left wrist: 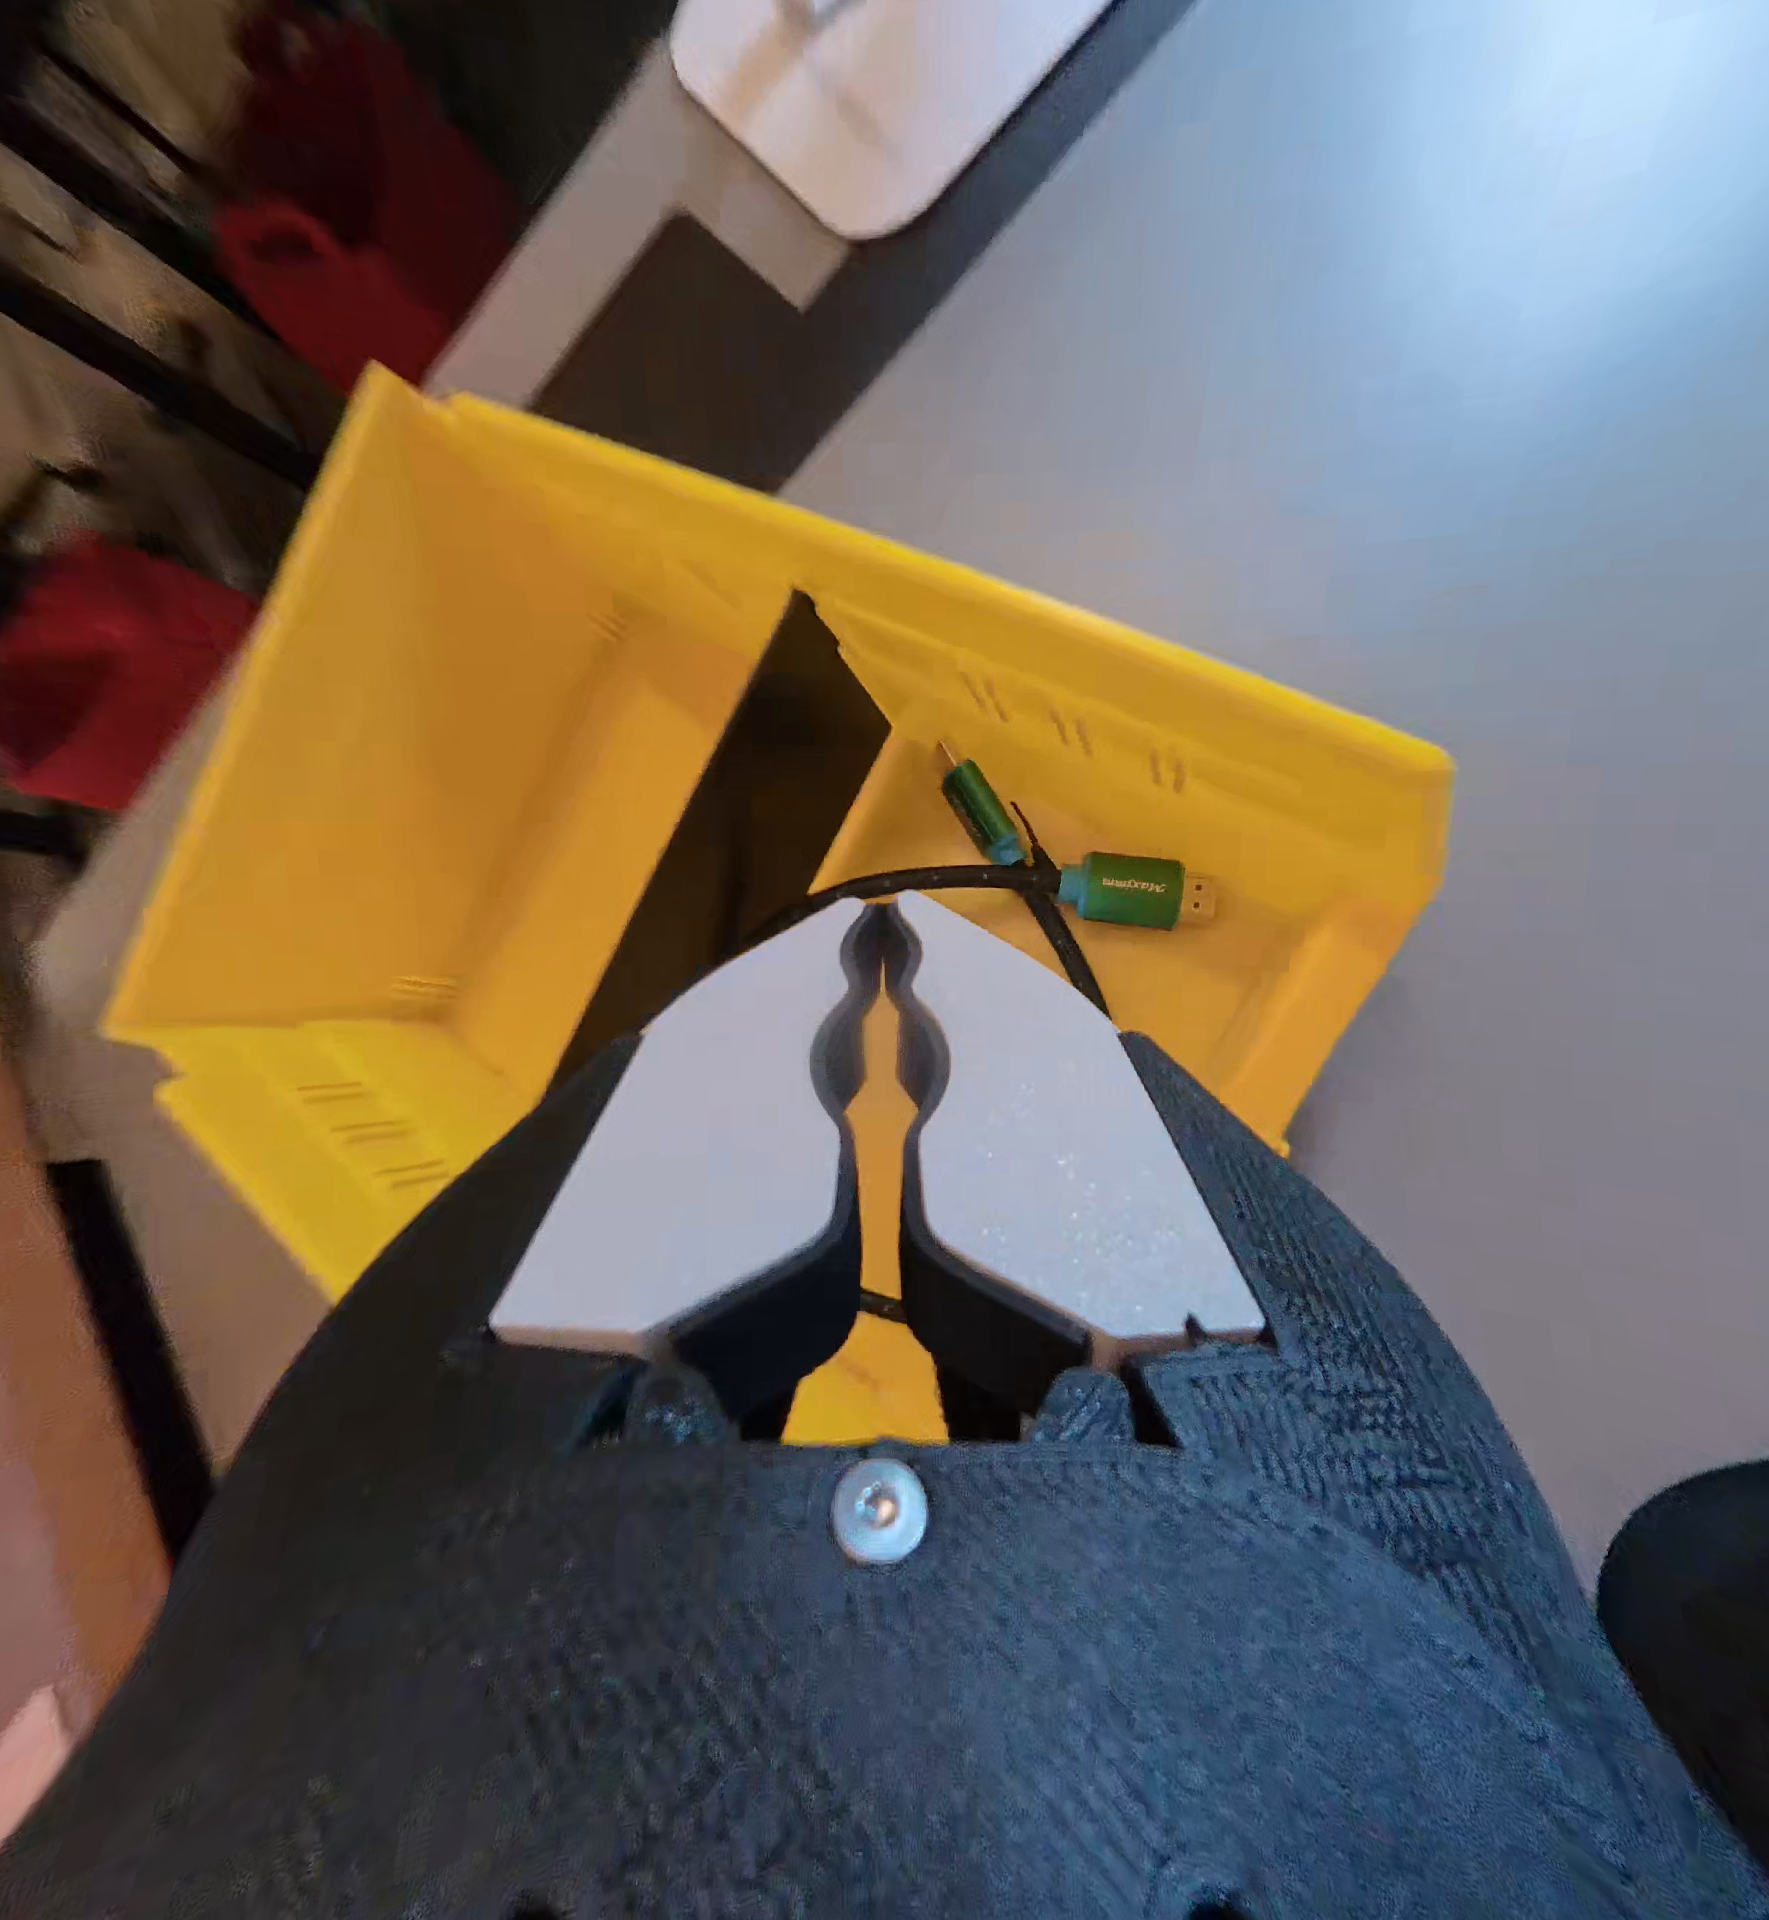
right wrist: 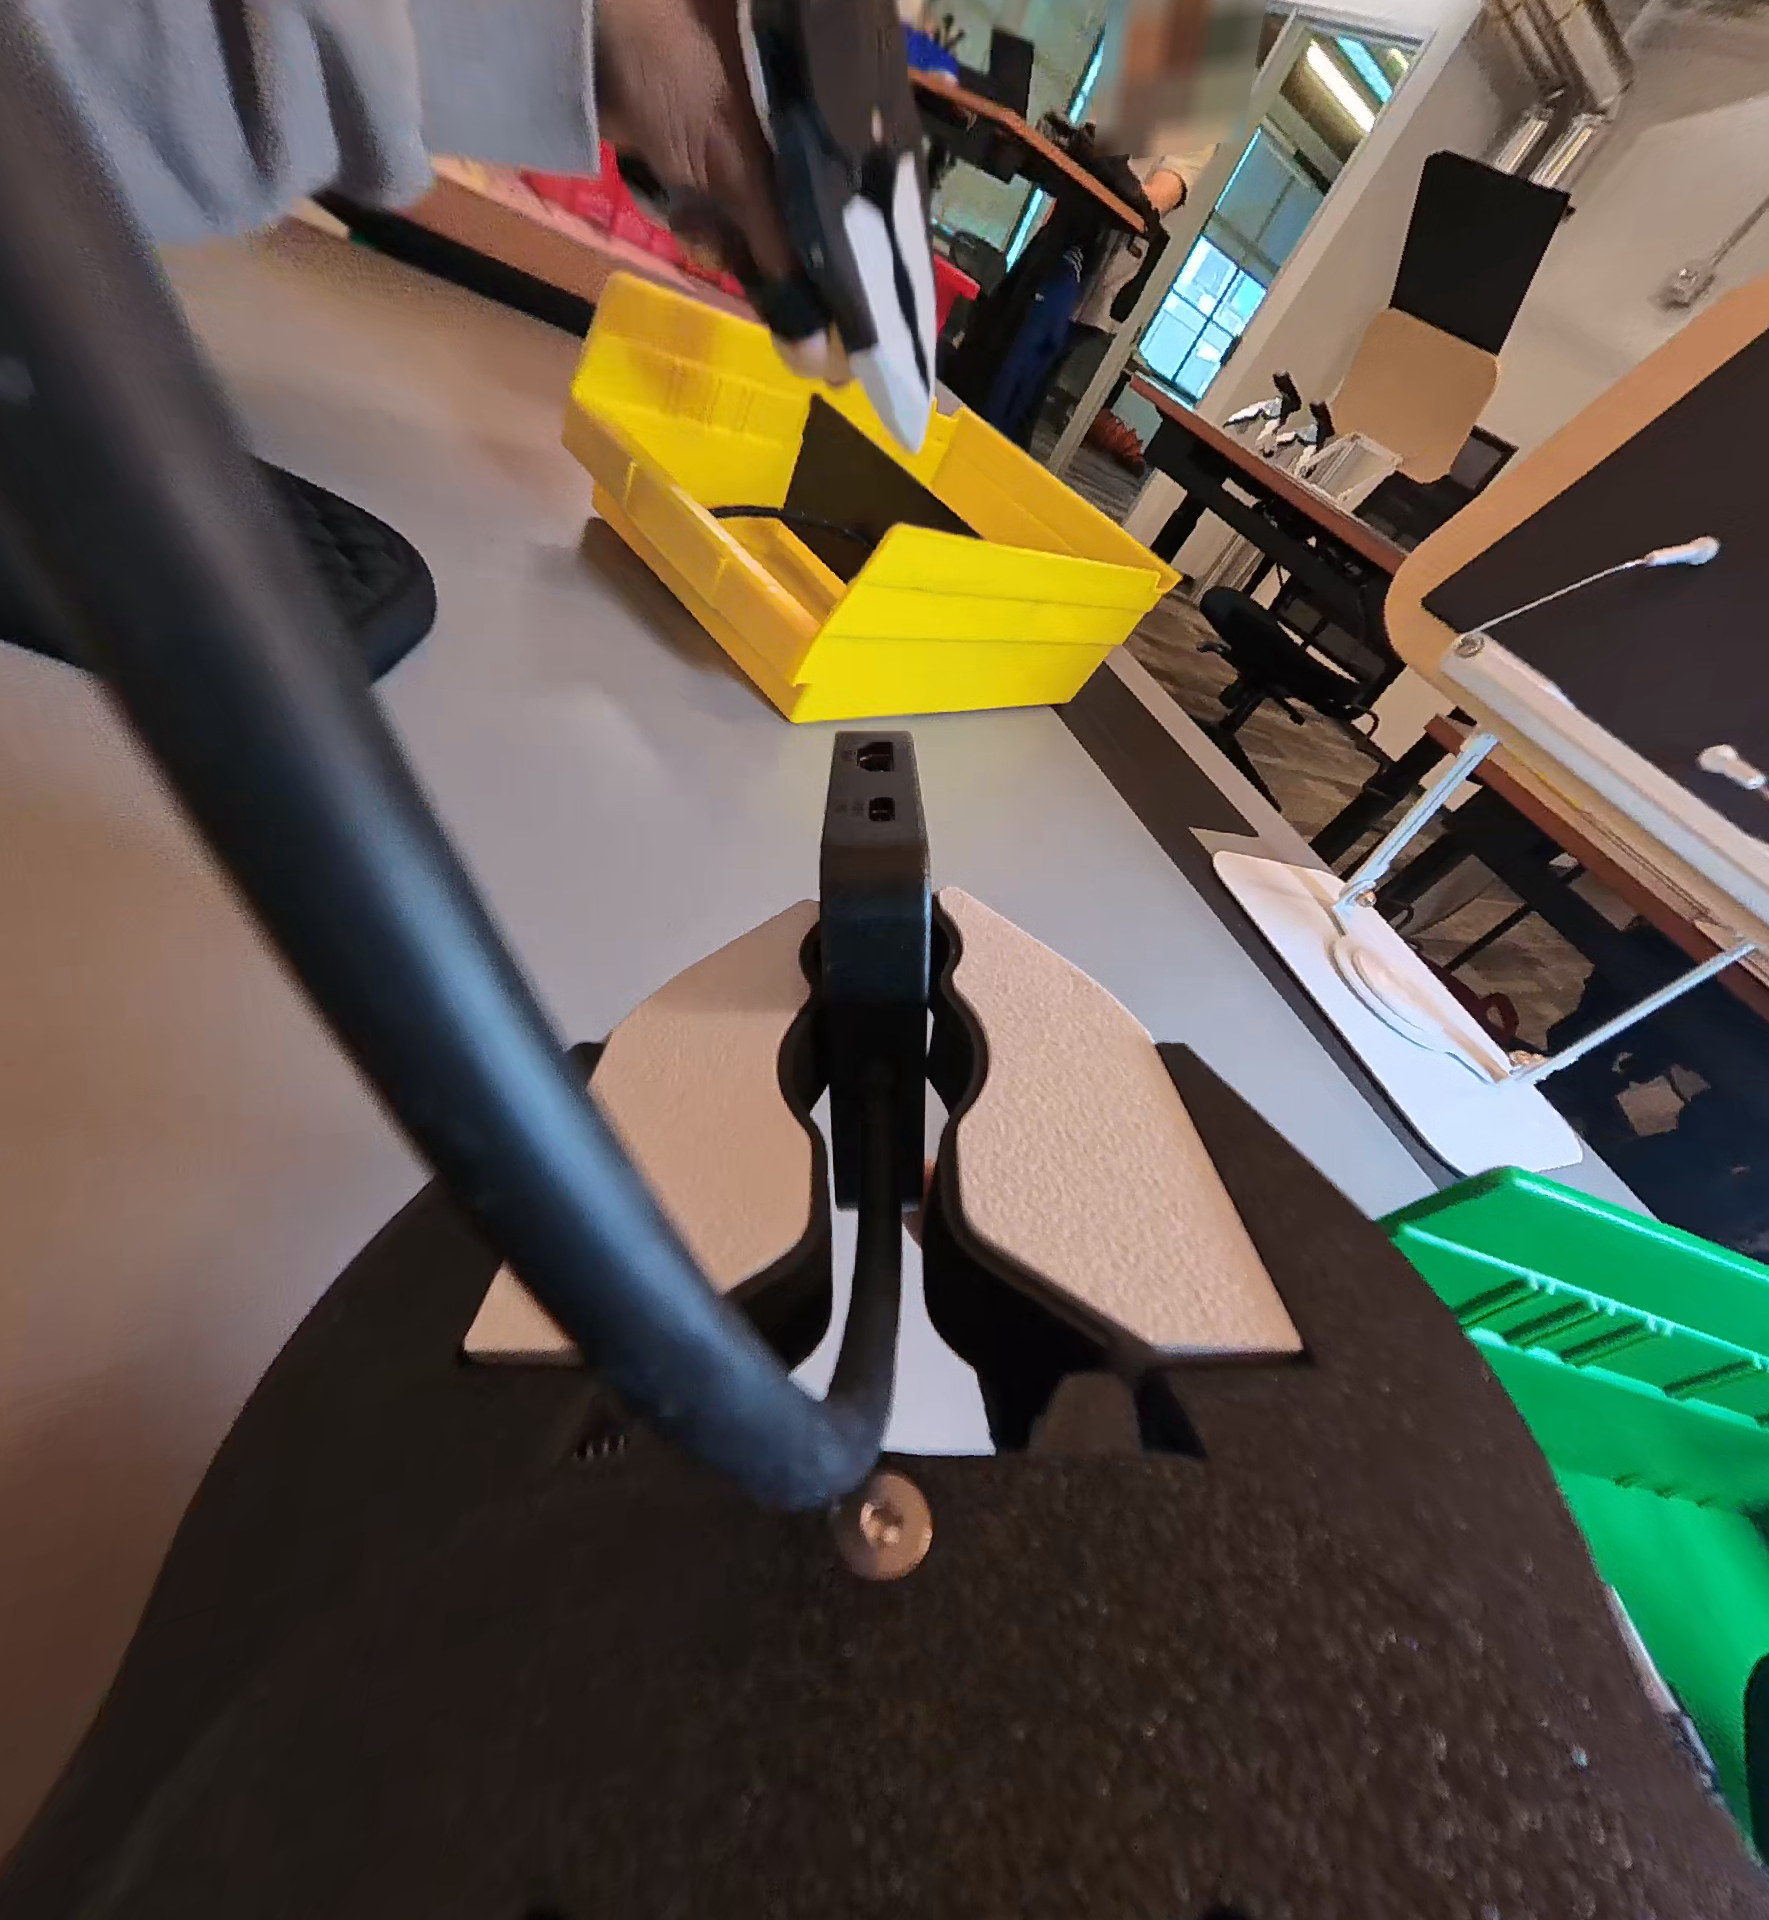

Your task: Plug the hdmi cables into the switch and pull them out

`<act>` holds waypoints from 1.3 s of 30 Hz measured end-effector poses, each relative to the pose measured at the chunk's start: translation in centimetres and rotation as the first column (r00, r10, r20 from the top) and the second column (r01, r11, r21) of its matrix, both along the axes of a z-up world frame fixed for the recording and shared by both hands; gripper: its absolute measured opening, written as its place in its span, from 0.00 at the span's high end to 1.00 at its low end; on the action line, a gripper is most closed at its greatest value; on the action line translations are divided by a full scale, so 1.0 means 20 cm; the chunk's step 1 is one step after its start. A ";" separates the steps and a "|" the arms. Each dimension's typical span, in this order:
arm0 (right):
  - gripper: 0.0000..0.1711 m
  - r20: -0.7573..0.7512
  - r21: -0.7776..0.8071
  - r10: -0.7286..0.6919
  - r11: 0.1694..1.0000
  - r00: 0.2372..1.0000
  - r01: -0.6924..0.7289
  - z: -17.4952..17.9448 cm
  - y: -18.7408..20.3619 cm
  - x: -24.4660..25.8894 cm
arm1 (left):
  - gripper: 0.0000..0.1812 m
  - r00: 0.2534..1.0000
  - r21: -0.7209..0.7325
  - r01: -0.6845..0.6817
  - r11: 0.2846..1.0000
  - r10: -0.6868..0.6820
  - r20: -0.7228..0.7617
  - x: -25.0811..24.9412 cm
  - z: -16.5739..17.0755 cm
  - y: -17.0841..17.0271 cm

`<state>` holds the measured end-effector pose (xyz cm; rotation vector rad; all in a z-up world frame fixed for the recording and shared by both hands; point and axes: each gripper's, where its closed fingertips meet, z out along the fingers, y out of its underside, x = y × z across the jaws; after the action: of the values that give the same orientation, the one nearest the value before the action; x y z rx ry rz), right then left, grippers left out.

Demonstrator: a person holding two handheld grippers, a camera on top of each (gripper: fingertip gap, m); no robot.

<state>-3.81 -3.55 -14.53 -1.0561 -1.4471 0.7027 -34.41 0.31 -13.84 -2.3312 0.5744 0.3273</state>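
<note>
Two green-headed hdmi cables (left wrist: 1129, 888) lie crossed in the right compartment of a yellow bin (left wrist: 423, 790), their black braided leads running back under the left gripper (left wrist: 882, 920), whose fingers are pressed together on nothing just above the bin. A black divider (left wrist: 755, 790) stands between the bin's compartments. The switch (right wrist: 875, 862), a small black box with ports facing forward, is pinched edge-up between the fingers of the right gripper (right wrist: 875, 935), above the grey worktop (right wrist: 568, 727) and well apart from the bin. Its thick black cord (right wrist: 340, 831) loops back across the right wrist view, hiding part of the worktop. A green bin (right wrist: 1628, 1382) sits just beside that gripper, and a white lamp base (right wrist: 1379, 997) rests at the worktop's far edge.
</note>
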 end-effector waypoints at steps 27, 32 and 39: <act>0.92 0.050 0.032 -0.003 0.999 0.999 0.002 -0.04 0.00 0.00 | 0.94 0.982 -0.163 -0.066 0.984 0.035 -0.185 -0.07 -0.07 0.04; 0.92 0.054 0.086 -0.063 0.995 0.997 0.058 -0.05 0.05 0.01 | 0.94 0.920 0.085 0.071 0.994 -0.032 -0.392 0.10 0.25 0.02; 0.92 0.053 0.498 -0.269 0.842 0.962 0.208 0.01 0.20 0.09 | 0.94 0.825 0.229 0.352 0.907 -0.186 -0.533 0.66 0.16 0.02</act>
<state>-2.08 0.46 -14.26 -0.8643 -1.4588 0.0750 -21.28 0.74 -10.66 -1.8085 1.0156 0.8397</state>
